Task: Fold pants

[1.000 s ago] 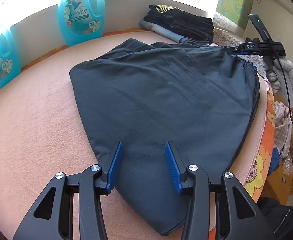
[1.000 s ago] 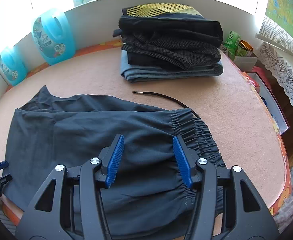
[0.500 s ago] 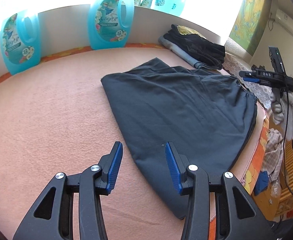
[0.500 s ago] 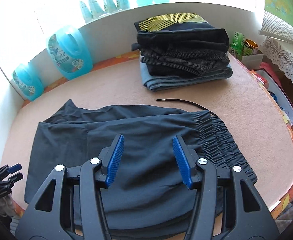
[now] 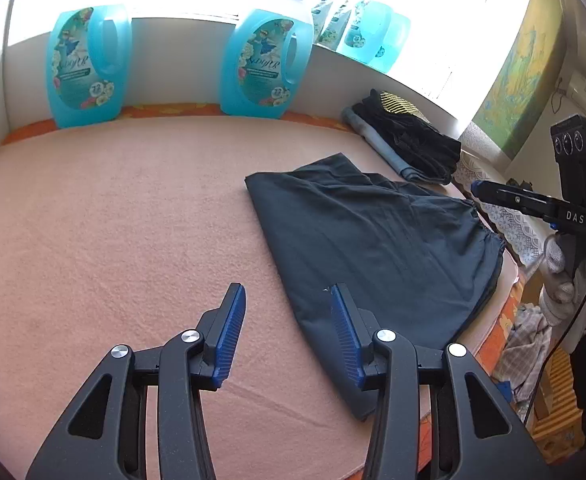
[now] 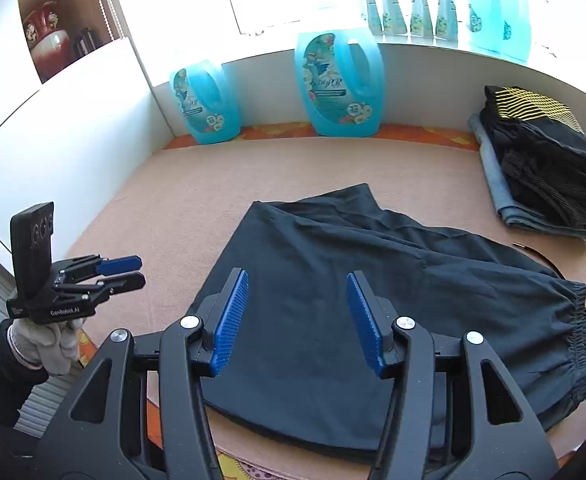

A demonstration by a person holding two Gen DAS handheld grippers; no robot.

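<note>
Dark pants point(image 5: 373, 240) lie folded flat on the pink blanket point(image 5: 113, 240), with the elastic waistband point(image 6: 577, 340) at the right end in the right wrist view. My left gripper point(image 5: 287, 292) hovers open over the blanket at the pants' near-left edge, its right pad above the fabric and nothing between the pads. My right gripper point(image 6: 297, 280) stands open above the middle of the pants point(image 6: 373, 300), clear of the cloth. Each gripper shows in the other's view: the right one point(image 5: 478, 191) past the waistband end, the left one point(image 6: 133, 273) off the table's left edge.
A stack of folded clothes point(image 6: 541, 168) sits at the far right of the table. Two blue detergent bottles point(image 5: 87, 68) point(image 5: 265, 64) stand along the back wall. A black drawstring point(image 6: 541, 258) lies by the waistband. Gloved hands point(image 6: 49, 340) hold the grippers.
Both grippers have drawn back and up from the pants. The left view has swung left onto bare blanket. The right gripper has moved left, away from the waistband. The pants lie unmoved.
</note>
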